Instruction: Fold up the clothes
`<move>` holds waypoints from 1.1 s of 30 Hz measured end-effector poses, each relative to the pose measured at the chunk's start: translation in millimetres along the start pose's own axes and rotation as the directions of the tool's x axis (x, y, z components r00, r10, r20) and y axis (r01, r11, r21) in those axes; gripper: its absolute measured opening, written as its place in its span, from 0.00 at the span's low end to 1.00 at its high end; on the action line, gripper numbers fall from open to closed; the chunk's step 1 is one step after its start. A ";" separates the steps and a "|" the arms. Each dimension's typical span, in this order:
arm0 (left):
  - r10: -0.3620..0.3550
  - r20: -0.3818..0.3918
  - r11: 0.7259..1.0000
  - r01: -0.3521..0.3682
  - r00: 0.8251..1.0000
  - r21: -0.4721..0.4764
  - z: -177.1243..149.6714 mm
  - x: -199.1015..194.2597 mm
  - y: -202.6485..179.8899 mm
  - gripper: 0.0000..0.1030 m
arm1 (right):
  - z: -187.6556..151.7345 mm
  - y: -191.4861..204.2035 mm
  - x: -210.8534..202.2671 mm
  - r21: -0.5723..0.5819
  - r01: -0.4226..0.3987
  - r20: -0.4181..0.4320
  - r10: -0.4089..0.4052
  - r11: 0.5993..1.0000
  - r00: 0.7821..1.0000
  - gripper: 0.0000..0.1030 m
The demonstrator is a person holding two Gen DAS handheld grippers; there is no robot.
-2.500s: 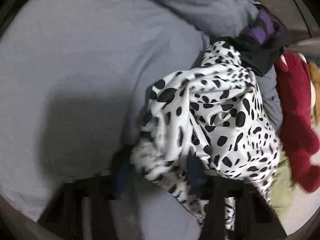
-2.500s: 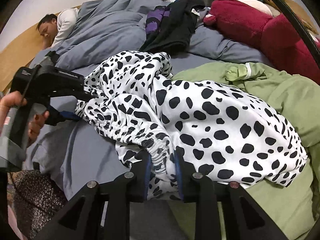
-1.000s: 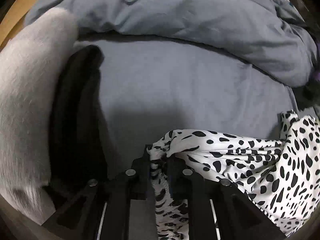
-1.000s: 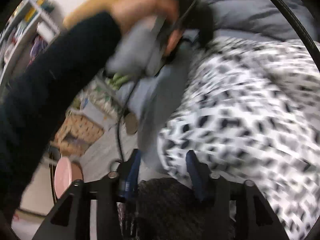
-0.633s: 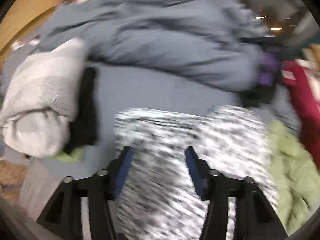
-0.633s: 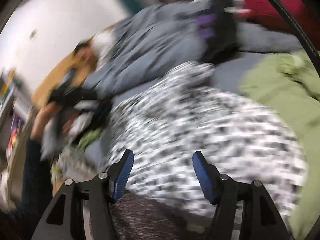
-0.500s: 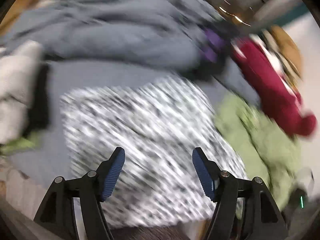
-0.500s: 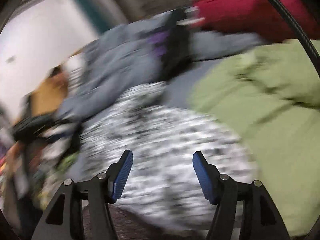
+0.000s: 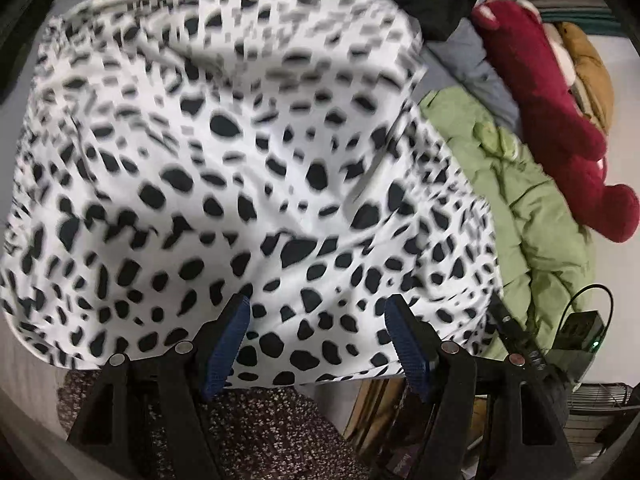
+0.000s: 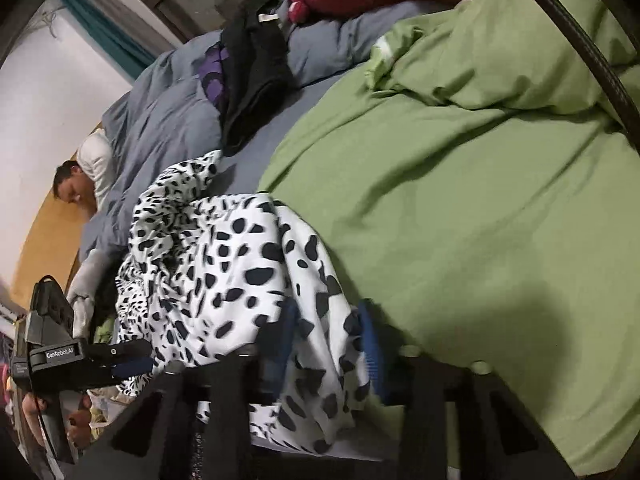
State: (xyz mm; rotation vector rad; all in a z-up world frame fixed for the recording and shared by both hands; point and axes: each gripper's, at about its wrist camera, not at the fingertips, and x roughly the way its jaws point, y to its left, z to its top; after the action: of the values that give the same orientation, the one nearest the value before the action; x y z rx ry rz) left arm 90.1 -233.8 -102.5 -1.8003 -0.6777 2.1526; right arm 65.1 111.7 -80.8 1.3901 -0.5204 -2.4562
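Black gripper frames (image 9: 316,344), blue-padded jaws

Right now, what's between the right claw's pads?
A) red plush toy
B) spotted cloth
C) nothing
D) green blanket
B: in the right wrist view a fold of the spotted cloth is bunched between the blue pads of the right claw, which has just been closing on it.

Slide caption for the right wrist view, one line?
Right hand-held gripper closing on the white black-spotted garment beside the green bedding.
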 end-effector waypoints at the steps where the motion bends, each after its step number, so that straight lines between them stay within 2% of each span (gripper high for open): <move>1: -0.009 0.018 1.000 0.009 1.000 0.002 0.8 -6.9 -0.5 0.68 | -0.3 5.1 -0.7 -0.015 -0.015 0.001 0.015 1.000 1.000 0.10; 5: -0.047 0.060 0.998 0.045 0.997 0.037 2.5 -27.3 -7.9 0.68 | -12.5 46.0 -3.7 -0.129 -0.098 -0.012 0.098 0.987 0.995 0.08; 8: -0.068 0.069 0.995 0.063 0.995 0.077 3.6 -35.1 -18.3 0.68 | -40.3 90.0 4.5 -0.260 -0.193 -0.105 0.171 0.946 0.980 0.08; 12: -0.063 0.038 0.992 0.058 0.997 0.108 4.7 -25.1 -30.8 0.68 | -84.3 137.7 30.9 -0.389 -0.261 -0.239 0.177 0.884 0.955 0.08; 15: -0.049 0.002 0.992 0.048 0.999 0.118 -1.8 -10.3 -38.6 0.68 | -100.4 147.3 44.9 -0.391 -0.289 -0.292 0.180 0.874 0.939 0.08; 17: -0.026 -0.015 0.991 0.028 1.000 0.129 -1.4 3.2 -42.1 0.67 | -103.1 148.2 45.3 -0.402 -0.284 -0.292 0.172 0.871 0.941 0.08; 19: 0.032 -0.010 0.988 -0.030 0.999 0.155 -4.2 15.3 -44.2 0.51 | -101.1 143.6 40.8 -0.411 -0.268 -0.282 0.158 0.872 0.946 0.08; 20: 0.065 -0.005 0.983 -0.064 0.998 0.170 -6.1 18.8 -43.0 0.41 | -99.1 139.5 37.9 -0.413 -0.255 -0.277 0.147 0.874 0.950 0.12; 21: 0.071 0.001 0.982 -0.070 0.997 0.174 -6.9 19.4 -39.8 0.33 | -97.1 135.4 35.1 -0.415 -0.243 -0.271 0.136 0.877 0.953 0.13; 24: 0.081 0.017 0.979 -0.083 0.997 0.184 -8.8 19.5 -29.4 0.23 | -90.2 125.2 29.5 -0.443 -0.157 -0.233 0.055 0.883 0.971 0.27; 25: 0.081 0.022 0.979 -0.084 0.996 0.186 -9.3 18.3 -25.5 0.22 | -87.4 122.9 27.6 -0.450 -0.131 -0.219 0.033 0.883 0.975 0.33; 28: 0.083 0.034 0.981 -0.088 0.996 0.172 -11.3 15.2 -8.1 0.22 | -77.4 120.6 24.1 -0.455 -0.110 -0.205 0.016 0.884 0.979 0.34; 31: 0.077 0.033 0.987 -0.080 0.997 0.142 -12.7 17.7 10.4 0.21 | -65.5 123.0 19.5 -0.462 -0.103 -0.183 0.019 0.881 0.983 0.43; 33: 0.056 0.029 0.991 -0.059 0.998 0.120 -14.8 17.1 22.3 0.21 | -56.1 125.0 16.8 -0.470 -0.086 -0.166 0.008 0.878 0.986 0.45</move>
State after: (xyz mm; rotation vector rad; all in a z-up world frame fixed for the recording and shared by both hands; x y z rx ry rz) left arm 103.3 -242.0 -130.1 -1.7534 -0.4951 2.2057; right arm 112.2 -17.2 -65.9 1.3208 0.0897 -2.1987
